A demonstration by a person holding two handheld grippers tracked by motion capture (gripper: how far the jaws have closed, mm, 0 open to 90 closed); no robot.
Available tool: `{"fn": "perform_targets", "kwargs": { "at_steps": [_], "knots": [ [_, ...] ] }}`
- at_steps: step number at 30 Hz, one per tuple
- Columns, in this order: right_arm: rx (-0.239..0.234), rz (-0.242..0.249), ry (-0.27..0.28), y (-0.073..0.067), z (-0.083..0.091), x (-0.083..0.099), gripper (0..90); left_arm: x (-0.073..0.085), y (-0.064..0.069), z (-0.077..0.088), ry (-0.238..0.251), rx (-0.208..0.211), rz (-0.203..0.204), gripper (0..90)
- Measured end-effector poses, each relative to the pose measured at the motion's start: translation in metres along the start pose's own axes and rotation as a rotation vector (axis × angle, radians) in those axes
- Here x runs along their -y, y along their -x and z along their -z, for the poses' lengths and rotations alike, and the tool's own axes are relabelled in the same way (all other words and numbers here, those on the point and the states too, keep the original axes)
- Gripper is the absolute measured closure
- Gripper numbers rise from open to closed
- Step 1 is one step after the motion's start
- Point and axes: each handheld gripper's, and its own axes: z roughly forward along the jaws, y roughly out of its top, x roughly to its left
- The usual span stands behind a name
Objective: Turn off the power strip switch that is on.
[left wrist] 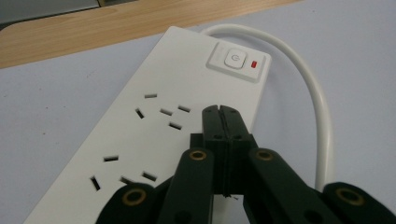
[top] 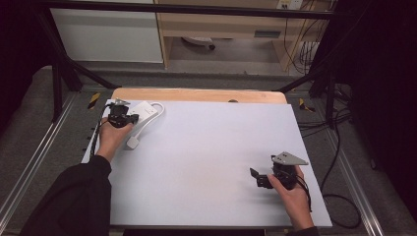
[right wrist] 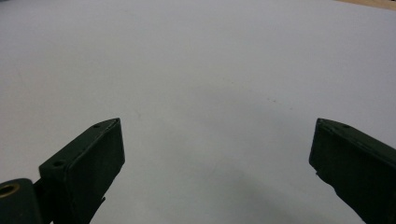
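Closed left gripper [left wrist: 221, 112] hides power strip's [left wrist: 154, 126] near edge.

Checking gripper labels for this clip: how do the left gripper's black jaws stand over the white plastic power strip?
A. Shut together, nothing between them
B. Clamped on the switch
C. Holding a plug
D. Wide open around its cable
A: in the left gripper view the left gripper has its jaws pressed together above the white plastic power strip.

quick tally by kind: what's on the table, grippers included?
Power strip: 1
Plug: 1
Grippers: 2, left gripper shut, right gripper open
Total: 4
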Motion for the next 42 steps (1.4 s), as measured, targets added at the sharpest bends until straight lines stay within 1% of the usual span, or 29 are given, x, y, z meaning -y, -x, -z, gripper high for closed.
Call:
{"fn": "perform_targets", "kwargs": {
  "at_steps": [19,25,30,38,39,40,41,42],
  "knots": [
    [-0.003,-0.001,-0.001,-0.0006,-0.0002,-0.0003,3.8,0.0002,-0.0008,0.0000,-0.001,0.006,-0.004,90.0],
    [-0.003,-0.001,0.002,-0.0006,-0.0002,-0.0003,3.8,0.0004,-0.0012,-0.0001,-0.001,0.007,0.005,90.0],
    [-0.001,0.003,0.002,-0.0004,0.0000,-0.0002,3.8,0.0003,-0.0012,-0.0001,-0.002,0.007,0.004,90.0],
    [-0.002,0.003,0.000,-0.0005,0.0000,-0.0002,3.8,0.0015,-0.0008,-0.0007,-0.009,0.001,-0.007,90.0],
    [-0.001,0.004,0.001,-0.0004,0.0000,-0.0002,3.8,0.0024,-0.0019,-0.0002,-0.006,0.017,0.018,90.0],
    [-0.001,0.003,0.001,-0.0004,0.0000,-0.0002,3.7,0.0024,-0.0019,-0.0002,-0.006,0.017,0.018,90.0],
    [-0.002,0.001,0.000,-0.0005,-0.0001,-0.0002,3.8,0.0040,-0.0016,-0.0005,0.007,0.030,0.018,90.0],
    [-0.003,0.002,-0.002,-0.0004,-0.0001,-0.0002,3.8,0.0040,-0.0016,-0.0005,0.007,0.030,0.018,90.0]
  ]
}}
